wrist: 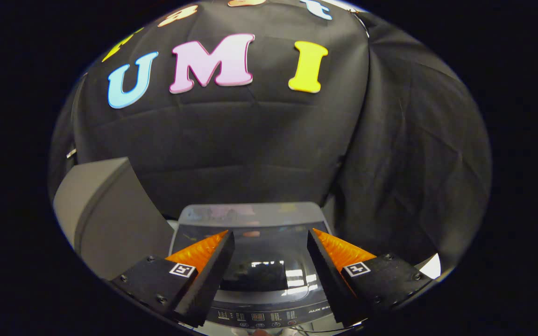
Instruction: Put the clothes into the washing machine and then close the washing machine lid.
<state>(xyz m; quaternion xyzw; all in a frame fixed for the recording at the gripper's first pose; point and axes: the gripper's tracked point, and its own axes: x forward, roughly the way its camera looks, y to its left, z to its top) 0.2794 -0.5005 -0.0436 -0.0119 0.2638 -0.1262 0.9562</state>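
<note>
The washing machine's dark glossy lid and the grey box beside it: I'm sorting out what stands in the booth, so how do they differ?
The dark glossy lid lies flat and shut, mirroring lights; the matte grey box reflects nothing. The lid sits between and below the gripper's open fingers, which hold nothing; the box stands off beside one finger and rises higher than the lid. Both stand before the black cloth wall.

Tongs [269, 233] held level, fingers spread wide apart, gripping nothing
</note>
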